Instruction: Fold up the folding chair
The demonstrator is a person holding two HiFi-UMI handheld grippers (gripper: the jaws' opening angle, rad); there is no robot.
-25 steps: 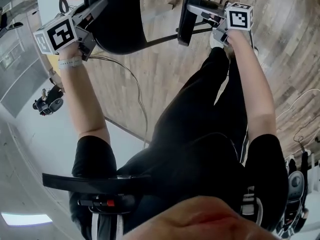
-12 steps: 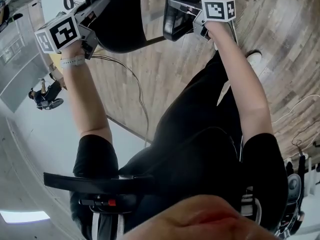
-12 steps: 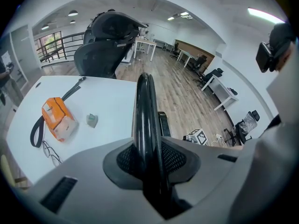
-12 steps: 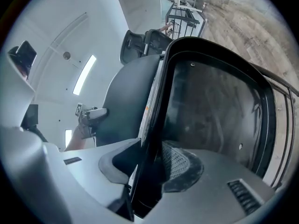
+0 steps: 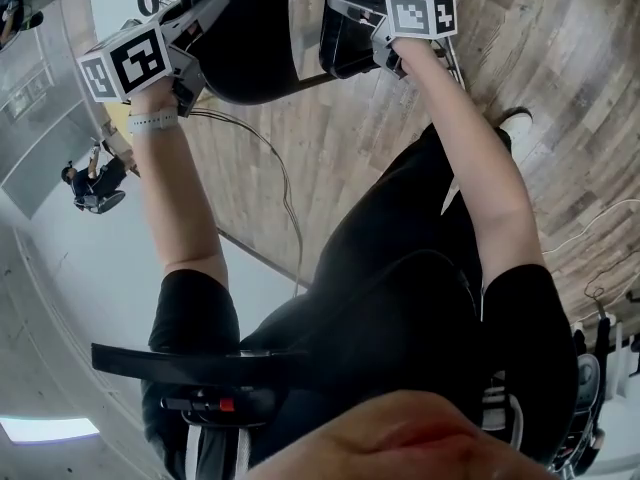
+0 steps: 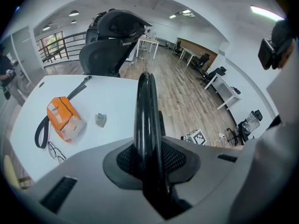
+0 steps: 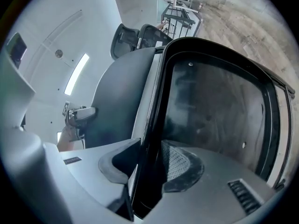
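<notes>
The black folding chair is at the top of the head view, its rounded backrest [image 5: 245, 38] on the left and its seat [image 5: 345, 33] turned up on edge just to the right. My left gripper [image 5: 205, 13] is shut on the backrest's rim [image 6: 145, 106], which runs straight between the pads [image 6: 175, 157]. My right gripper [image 5: 345, 10] is shut on the seat's edge. In the right gripper view the seat's underside [image 7: 215, 111] fills the right and the backrest [image 7: 119, 97] stands close on the left.
A white table [image 6: 112, 101] beyond the chair holds an orange pouch [image 6: 63, 118], glasses [image 6: 55, 152] and a small grey item [image 6: 100, 119]. Black office chairs [image 6: 110, 41] stand behind it. A thin cable [image 5: 275, 168] trails over the wooden floor [image 5: 560, 98]. My legs are below the chair.
My right gripper has carried the seat leftwards, closer to the backrest, and the gap between them has narrowed. The left gripper has shifted slightly, still on the backrest rim.
</notes>
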